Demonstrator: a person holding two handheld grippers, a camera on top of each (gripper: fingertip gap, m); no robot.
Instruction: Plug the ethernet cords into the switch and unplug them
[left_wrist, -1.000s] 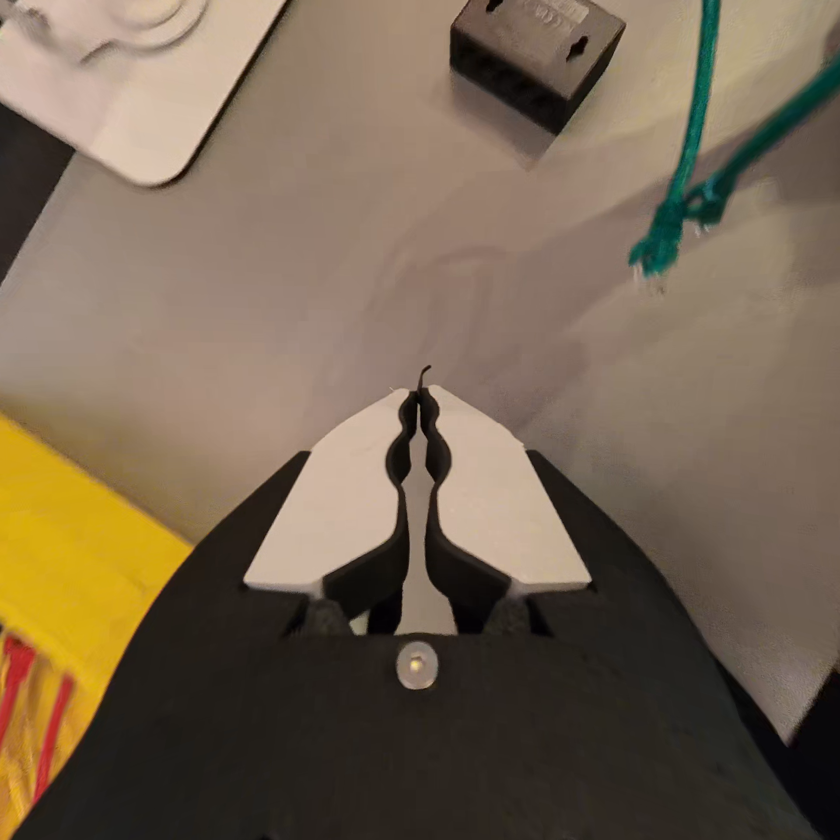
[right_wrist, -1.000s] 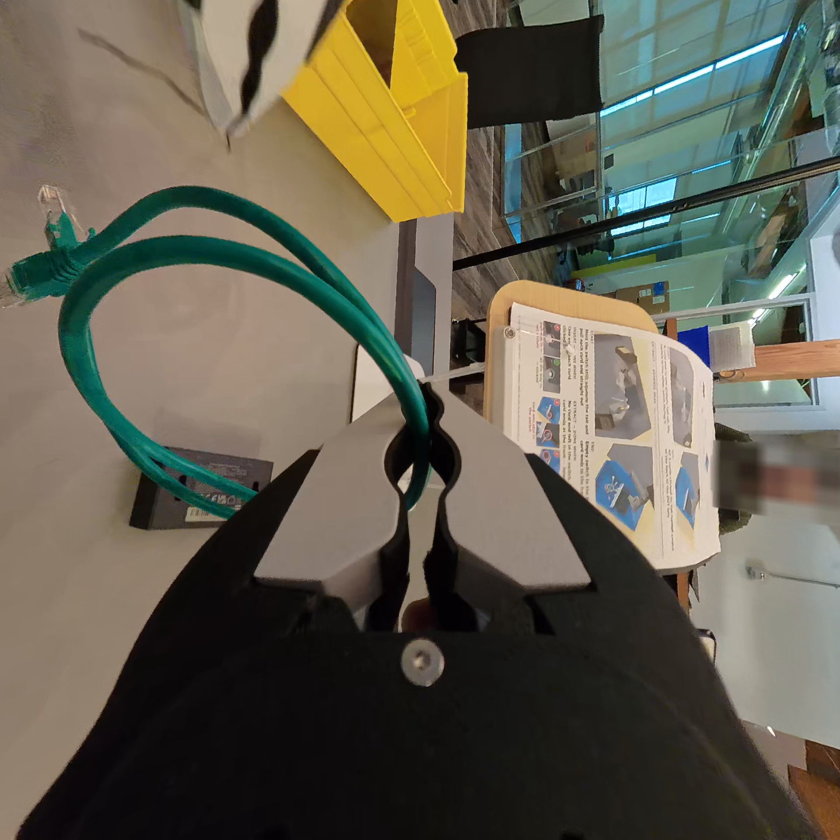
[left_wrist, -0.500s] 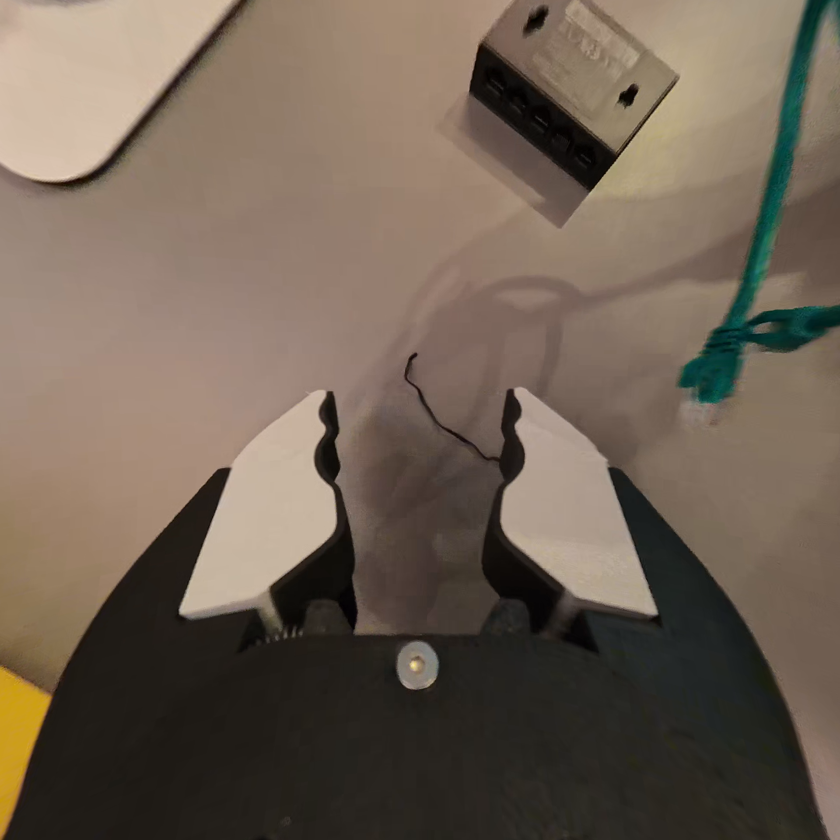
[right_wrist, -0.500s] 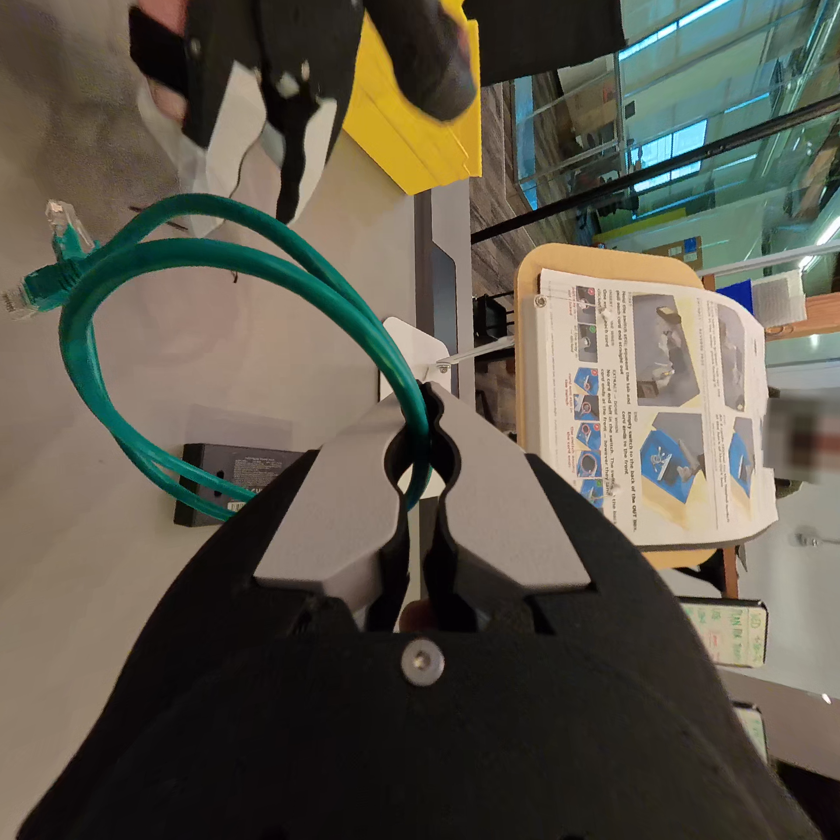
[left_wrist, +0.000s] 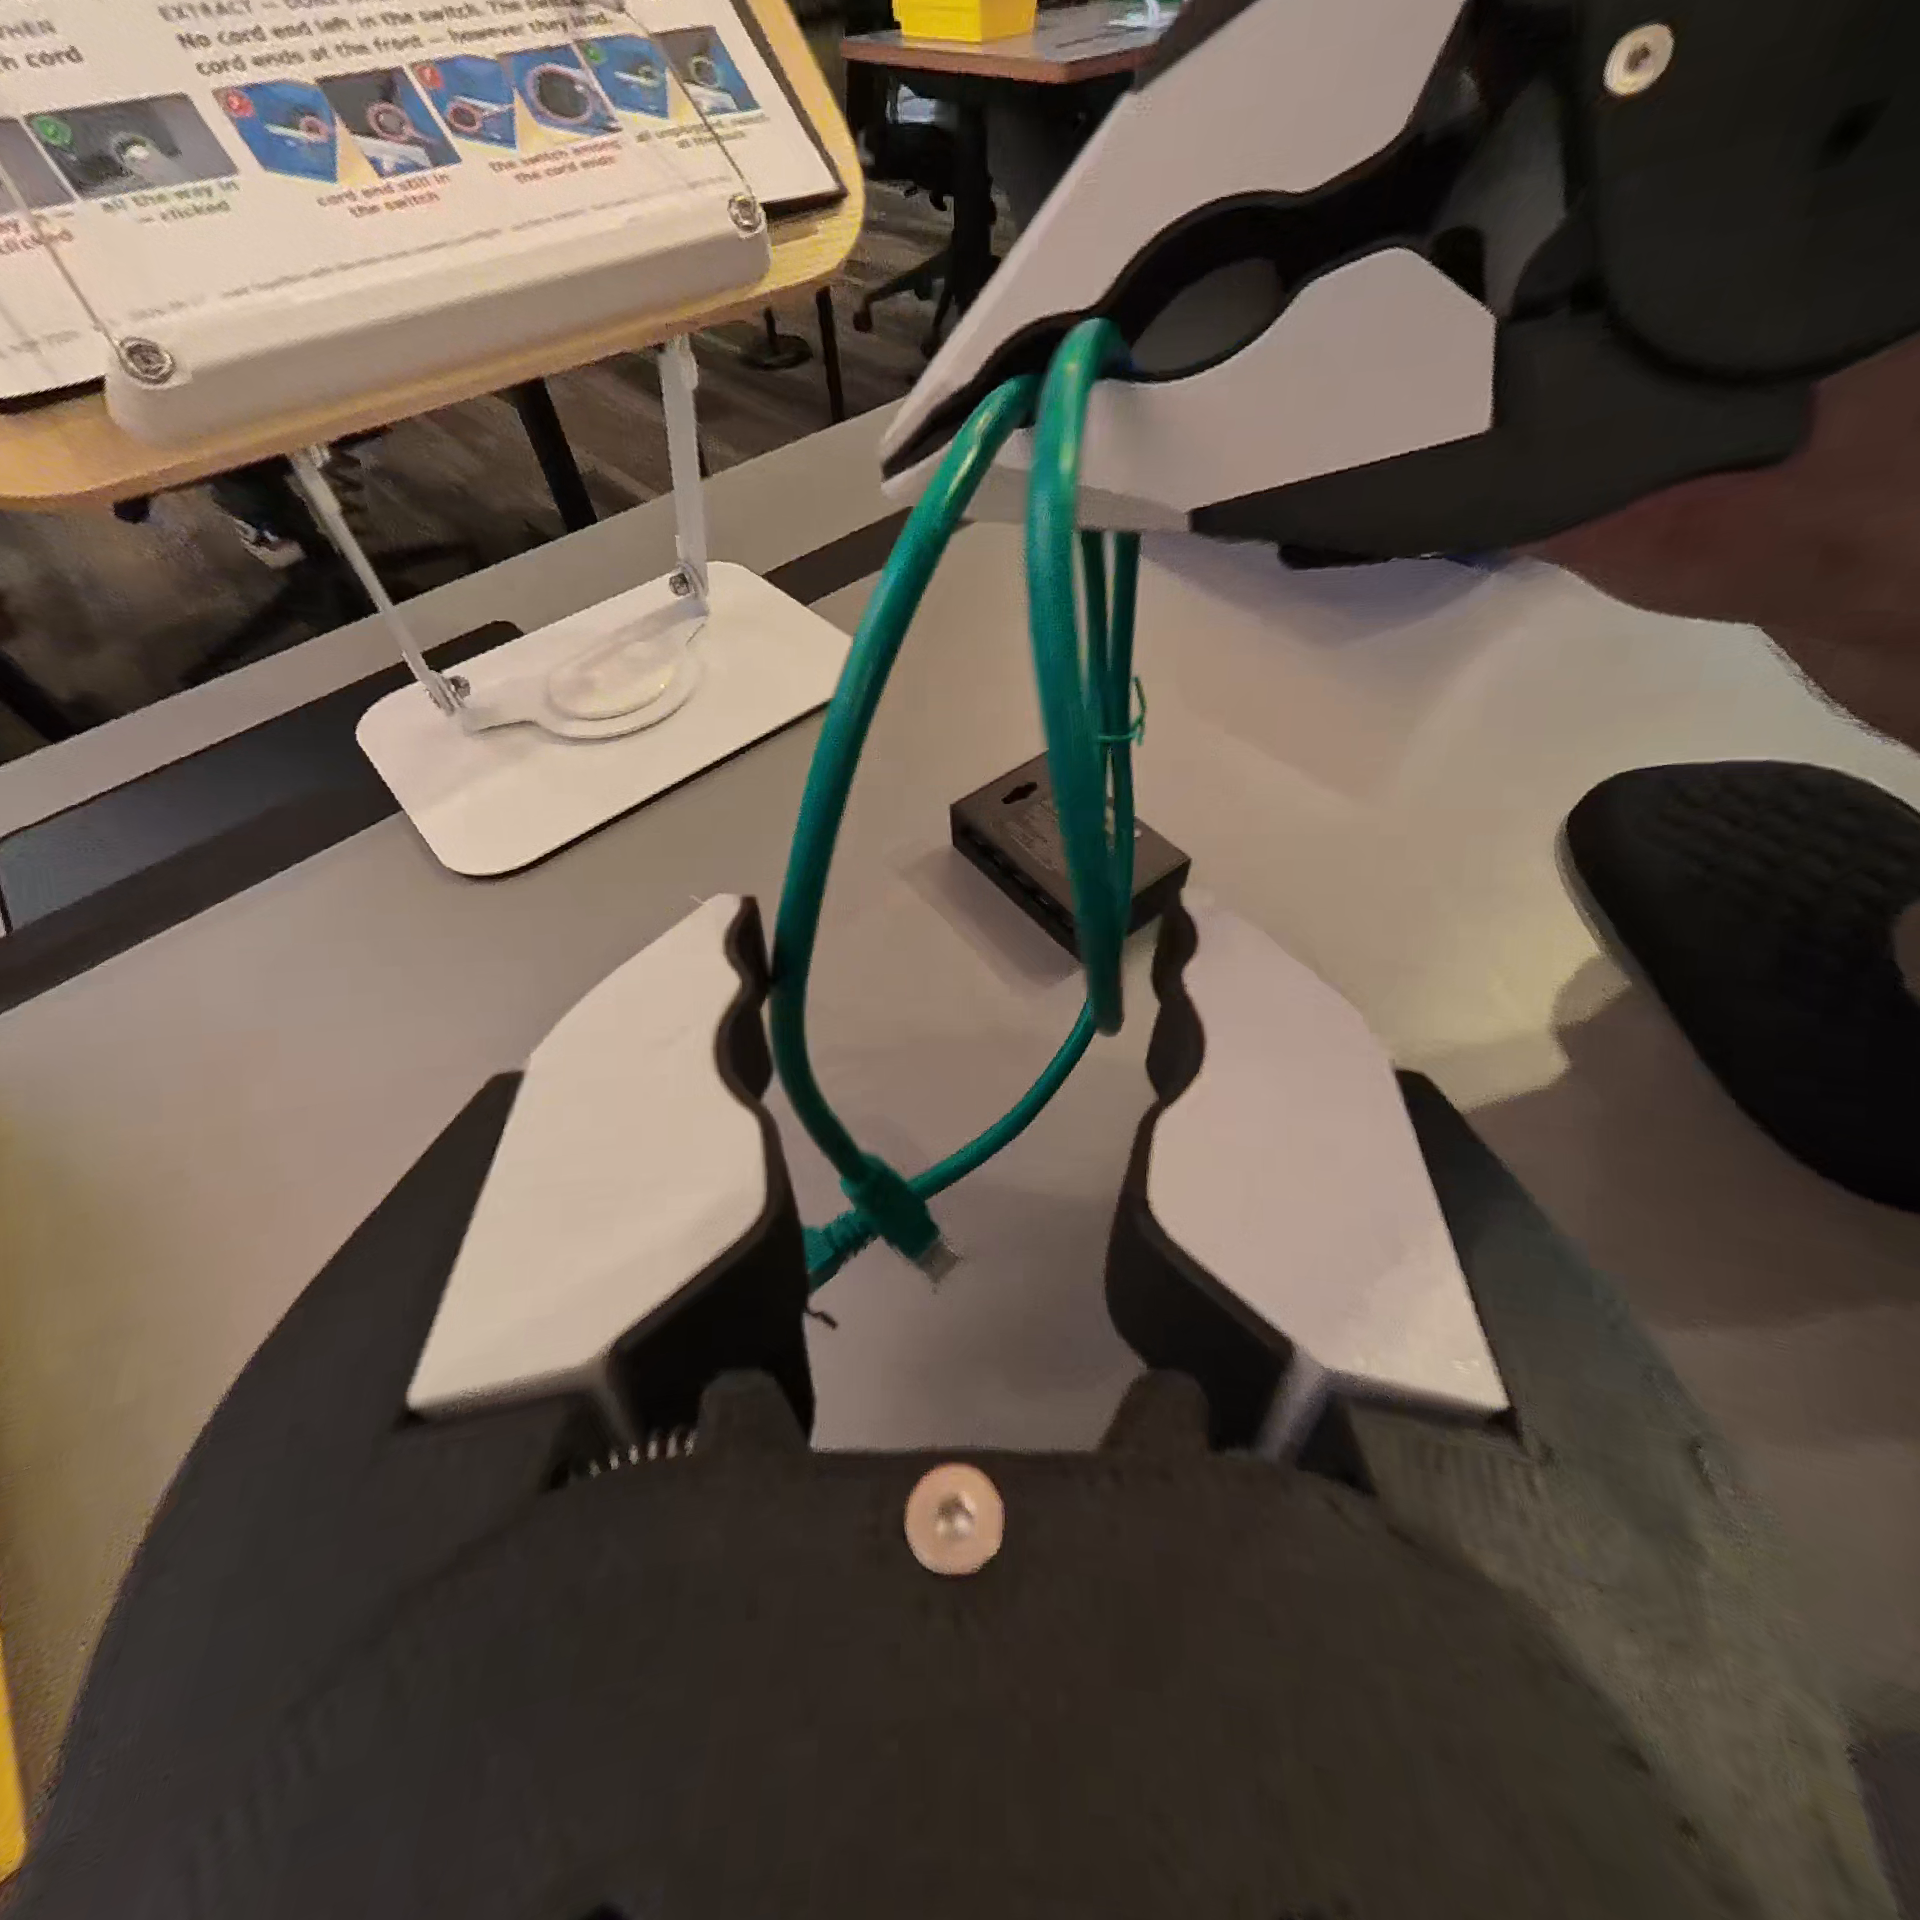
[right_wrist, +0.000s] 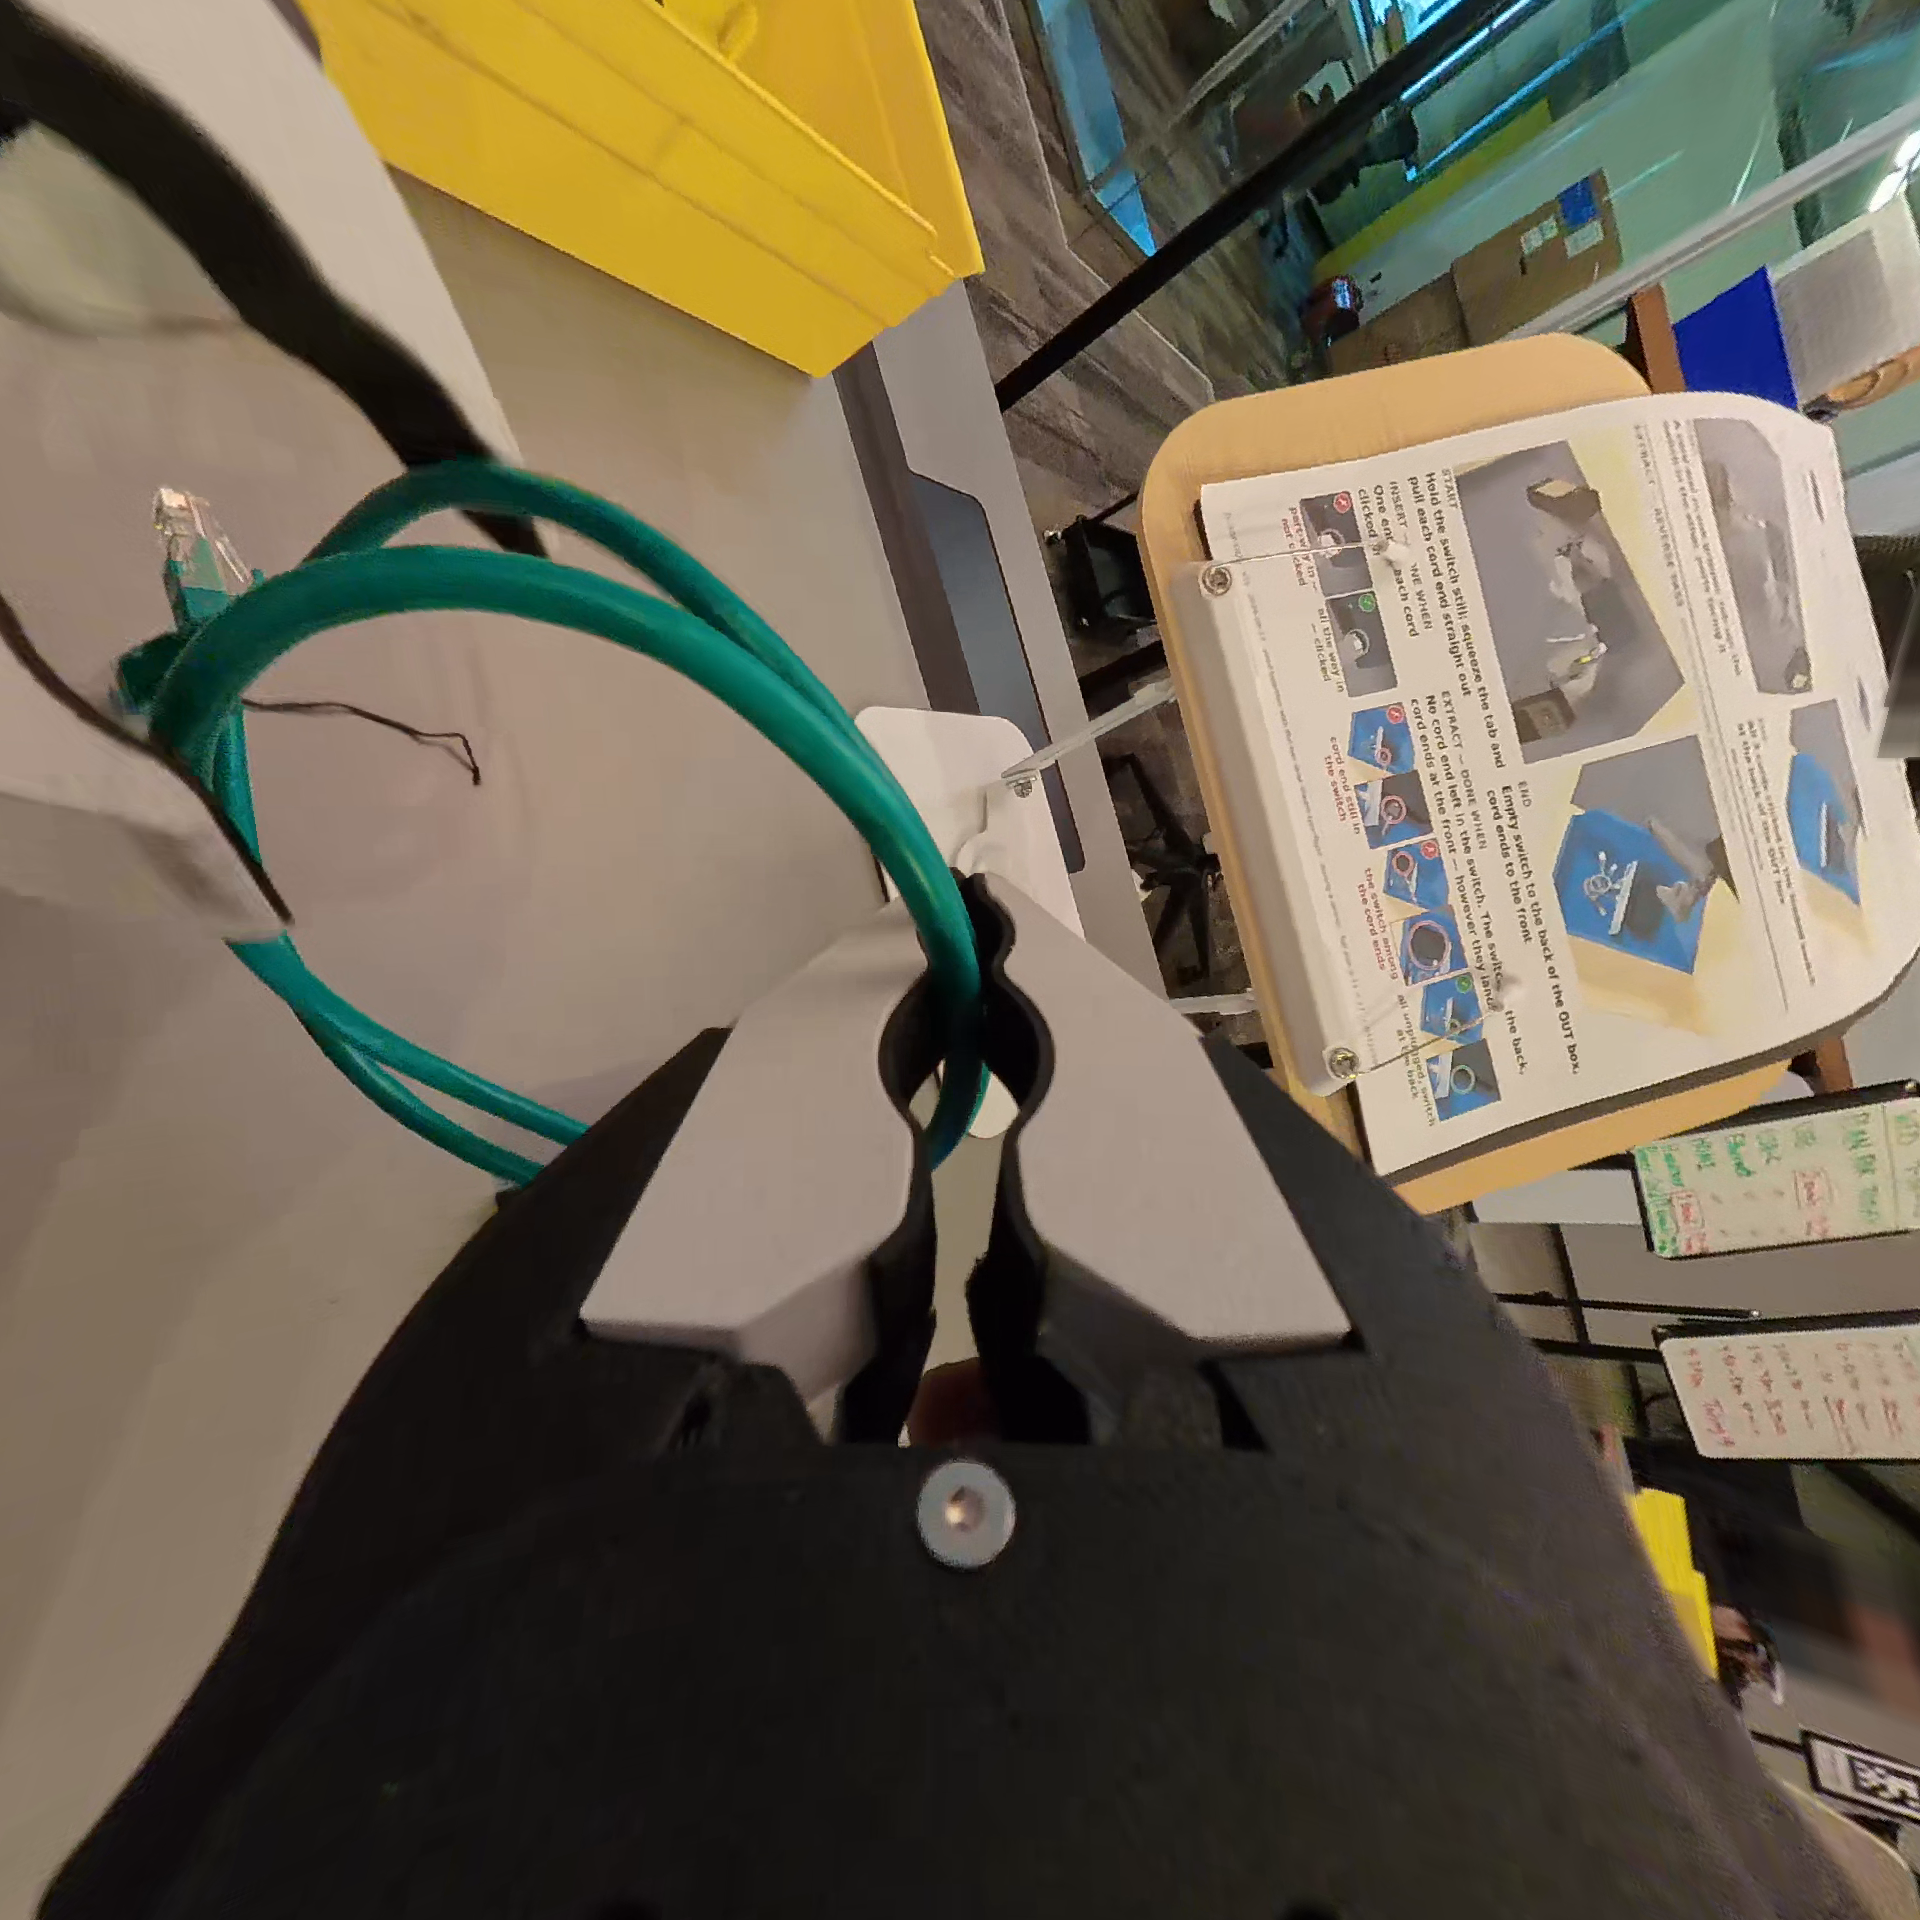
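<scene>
- Green coiled ethernet cord (left_wrist: 1075, 665), bound by a thin green twist tie, hangs as a loop from the right gripper (right_wrist: 971, 914), whose grey fingers are clenched on the top of the coil.
- Its lower end, with two clear-tipped plugs (left_wrist: 904, 1231) crossing each other, dangles between the grey fingers of the left gripper (left_wrist: 961, 925), which are spread wide and grasp nothing; one strand of the loop lies against the inner edge of the left-hand finger (left_wrist: 634, 1143).
- In the right wrist view one clear plug (right_wrist: 192, 545) sticks out at the far end of the loop, beside a blurred finger of the other gripper.
- Beyond the open fingertips, a small black rectangular switch (left_wrist: 1070, 868) sits on the grey table (left_wrist: 312, 1039), partly behind the hanging cord.
- A thin black thread (right_wrist: 384, 722) lies on the table under the loop.
- Farther off to the left of the fingers stands a white document stand (left_wrist: 603, 727) holding a printed sheet.
- A yellow plastic bin (right_wrist: 665, 156) sits at the table edge.
</scene>
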